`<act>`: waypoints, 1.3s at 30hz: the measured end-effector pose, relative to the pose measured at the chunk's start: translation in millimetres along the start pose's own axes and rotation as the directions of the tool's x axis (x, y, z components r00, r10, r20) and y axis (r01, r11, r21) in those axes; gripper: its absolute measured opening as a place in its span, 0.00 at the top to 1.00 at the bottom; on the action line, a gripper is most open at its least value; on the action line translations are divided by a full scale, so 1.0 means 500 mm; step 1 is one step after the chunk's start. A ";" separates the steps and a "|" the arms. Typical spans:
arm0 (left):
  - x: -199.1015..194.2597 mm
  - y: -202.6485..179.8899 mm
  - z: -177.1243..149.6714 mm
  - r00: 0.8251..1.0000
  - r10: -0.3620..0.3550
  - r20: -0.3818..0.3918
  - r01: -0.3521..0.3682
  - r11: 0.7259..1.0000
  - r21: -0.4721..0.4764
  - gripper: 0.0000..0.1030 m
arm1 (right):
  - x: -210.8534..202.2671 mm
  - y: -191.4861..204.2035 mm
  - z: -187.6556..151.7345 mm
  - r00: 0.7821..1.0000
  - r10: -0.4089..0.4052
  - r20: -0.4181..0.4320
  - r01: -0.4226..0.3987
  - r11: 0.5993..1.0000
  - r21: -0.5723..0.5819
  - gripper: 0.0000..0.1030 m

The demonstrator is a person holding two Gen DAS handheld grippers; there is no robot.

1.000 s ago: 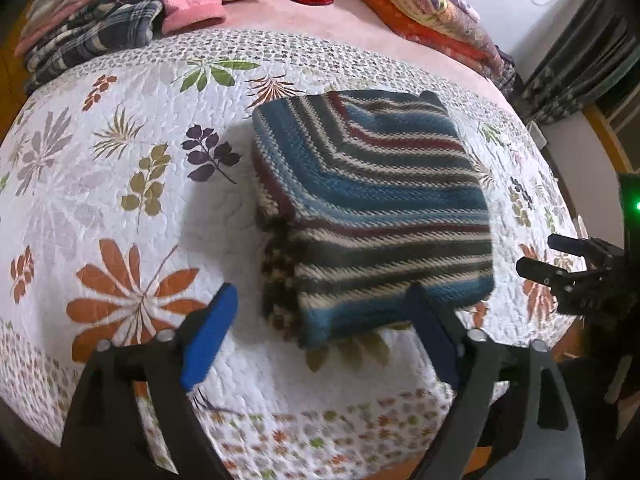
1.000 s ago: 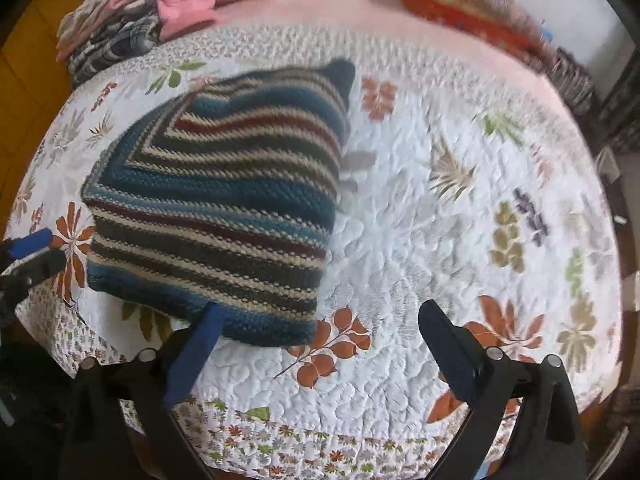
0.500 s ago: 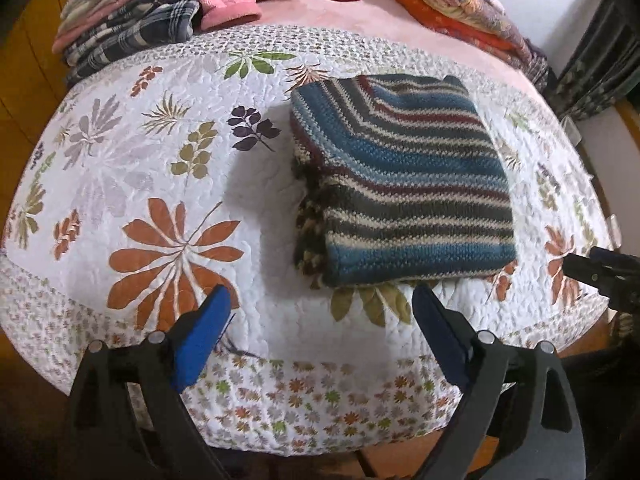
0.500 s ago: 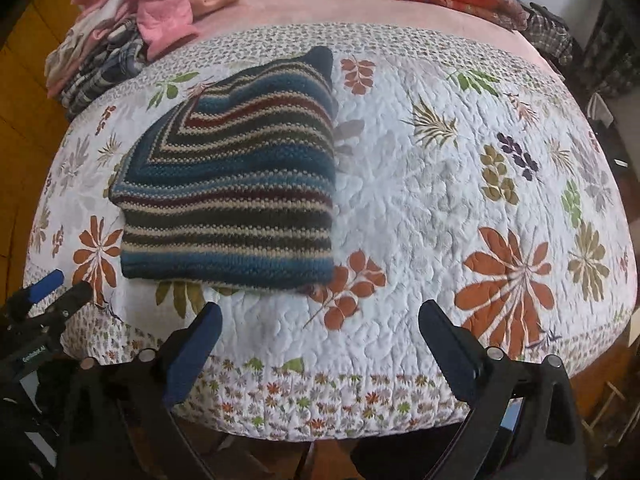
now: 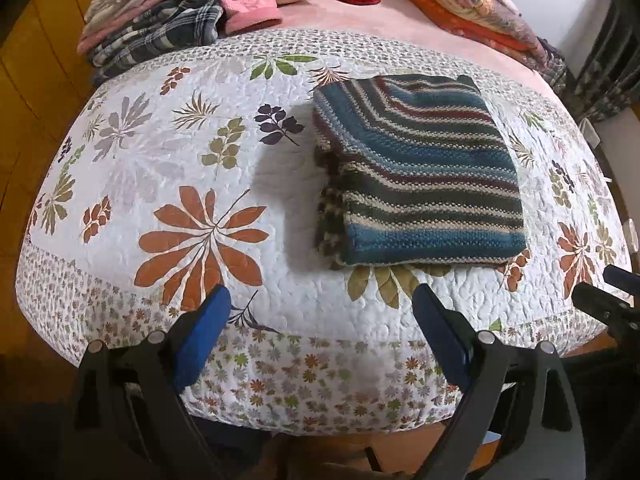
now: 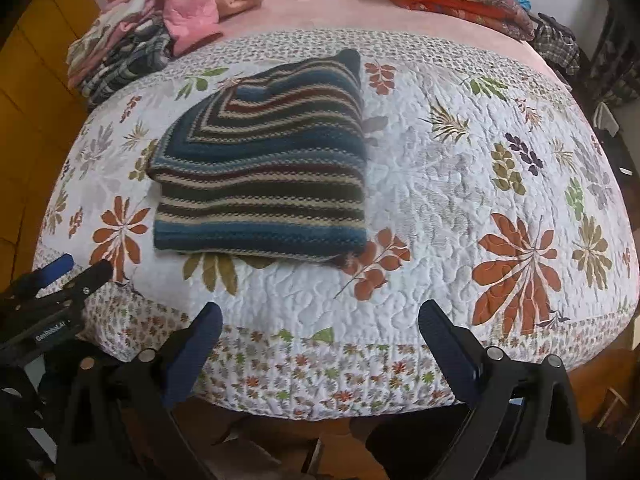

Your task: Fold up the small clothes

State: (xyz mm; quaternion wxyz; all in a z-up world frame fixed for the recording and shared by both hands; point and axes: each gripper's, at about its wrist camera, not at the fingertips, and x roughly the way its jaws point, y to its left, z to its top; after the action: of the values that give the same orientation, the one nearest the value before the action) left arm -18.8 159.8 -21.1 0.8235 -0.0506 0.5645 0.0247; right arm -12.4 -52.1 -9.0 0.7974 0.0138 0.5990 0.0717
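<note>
A striped knitted sweater (image 5: 420, 184) lies folded into a thick rectangle on the flowered quilt (image 5: 168, 168) that covers the near end of a bed. Its stripes run blue, cream, dark green and dark red, and its layered edges show along the side facing the left wrist camera. Both grippers hang off the foot of the bed, well apart from the sweater and touching nothing. The left gripper (image 5: 322, 320) has its jaws spread wide and empty, the blue pads framing the quilt's small-flower border. The right gripper (image 6: 320, 330) is likewise wide open and holds nothing; from its camera the sweater (image 6: 264, 164) sits left of centre, with the left gripper's black arm and blue tip showing at the lower left edge. At the head of the bed, on a pink sheet (image 5: 360, 20), rests a pile of clothes (image 5: 160, 28) with plaid and pink items on the left, and a stack of folded orange and patterned blankets (image 5: 480, 12) on the right.
</note>
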 end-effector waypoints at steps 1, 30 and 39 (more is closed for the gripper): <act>-0.002 0.000 -0.002 1.000 -0.005 -0.002 0.005 1.000 -0.004 0.11 | 0.000 0.002 0.000 1.000 -0.001 -0.001 0.001 1.000 -0.002 0.04; -0.023 -0.053 -0.002 0.999 0.006 0.048 -0.010 0.996 0.087 0.10 | -0.022 0.007 0.002 0.995 -0.092 0.048 0.092 0.996 -0.007 0.04; -0.014 -0.056 0.002 0.999 0.017 0.040 -0.021 0.996 0.087 0.10 | -0.001 -0.006 0.009 0.995 -0.102 0.020 0.102 0.995 0.016 0.04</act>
State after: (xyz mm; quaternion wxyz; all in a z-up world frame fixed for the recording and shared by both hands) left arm -17.8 132.3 -12.7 0.8357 -0.0087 0.5491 0.0087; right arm -8.2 -54.8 -7.5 0.8061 -0.0100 0.5912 0.0260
